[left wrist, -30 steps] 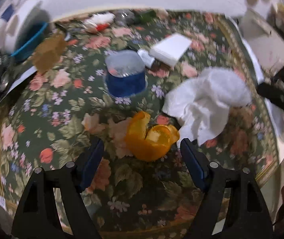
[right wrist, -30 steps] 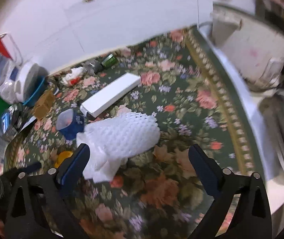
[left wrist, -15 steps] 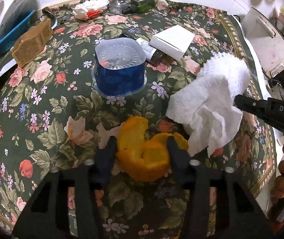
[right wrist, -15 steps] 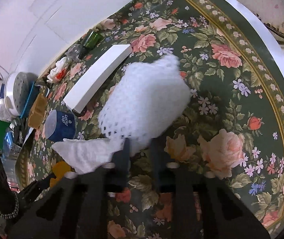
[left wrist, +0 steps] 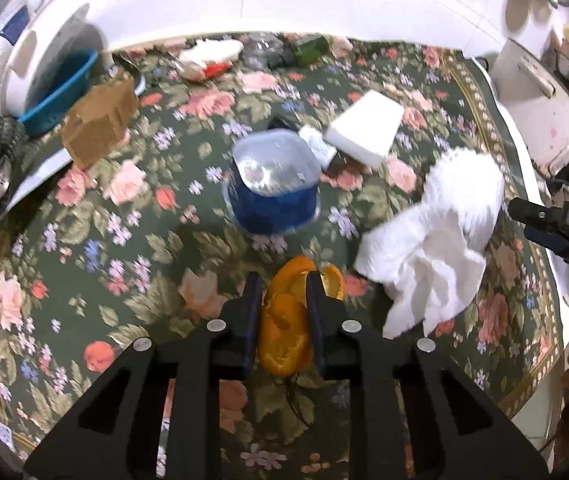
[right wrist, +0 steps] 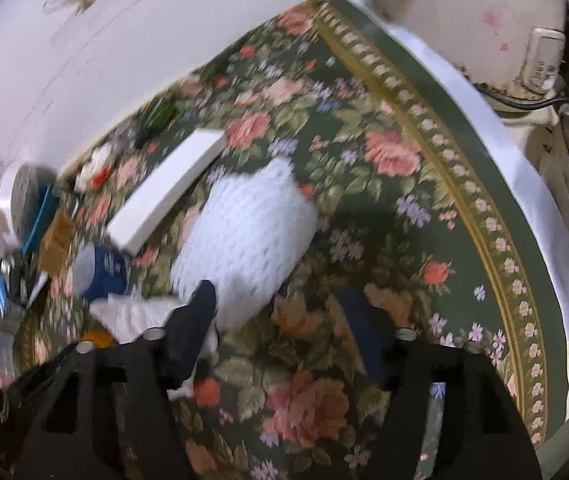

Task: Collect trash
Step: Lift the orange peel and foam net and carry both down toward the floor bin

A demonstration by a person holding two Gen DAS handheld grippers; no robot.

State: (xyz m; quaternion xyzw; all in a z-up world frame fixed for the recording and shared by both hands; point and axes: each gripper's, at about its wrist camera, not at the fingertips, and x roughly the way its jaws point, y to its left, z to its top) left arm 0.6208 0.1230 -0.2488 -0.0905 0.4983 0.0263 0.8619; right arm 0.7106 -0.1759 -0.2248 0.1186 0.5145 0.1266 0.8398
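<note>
An orange peel (left wrist: 284,332) lies on the floral tablecloth (left wrist: 124,240) near the front edge. My left gripper (left wrist: 283,284) has both pads pressed against the peel, which is squeezed between them as the jaws keep closing. To the right, a white foam net (right wrist: 248,232) rests against a crumpled white tissue (left wrist: 424,272). My right gripper (right wrist: 274,294) hovers at the net's near end with its jaws opening. Its left finger overlaps the net's edge and nothing is pinched. From the left wrist view its fingers (left wrist: 544,216) reach in at the right edge.
An upturned blue cup (left wrist: 272,196) stands mid-table, with a white box (left wrist: 364,128) behind it. Left are a brown block (left wrist: 100,128) and a blue basket (left wrist: 60,88). A crumpled wrapper (left wrist: 208,56) and green bottle (left wrist: 308,50) lie by the wall. A white appliance (right wrist: 484,20) stands off the right edge.
My left jaws have closed from wide apart onto the orange peel. My right gripper dropped toward the foam net, shut its jaws half a second ago, and has spread them again.
</note>
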